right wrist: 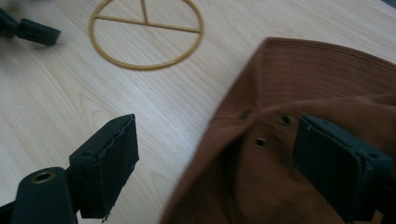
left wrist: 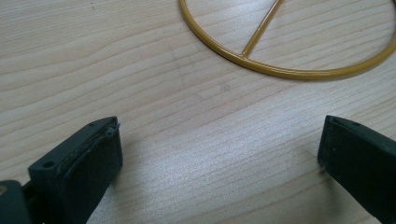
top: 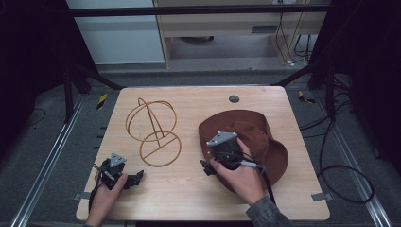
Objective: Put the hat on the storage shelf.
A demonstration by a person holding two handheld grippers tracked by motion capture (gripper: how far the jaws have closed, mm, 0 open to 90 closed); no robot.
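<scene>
a brown brimmed hat [top: 257, 137] lies on the right half of the wooden table [top: 189, 194], crown up. the right gripper [top: 208, 168], held in the person's right hand [top: 241, 177], sits over the hat's near left brim; in the right gripper view its jaws stand wide, one over bare wood, the other over the brown cloth, nothing clamped. a gold wire hat stand [top: 153, 130] stands left of the hat, its ring base flat on the table. the left gripper [top: 135, 178] rests at the near left, jaws wide apart and empty, pointing toward the stand's base ring [left wrist: 289, 70].
</scene>
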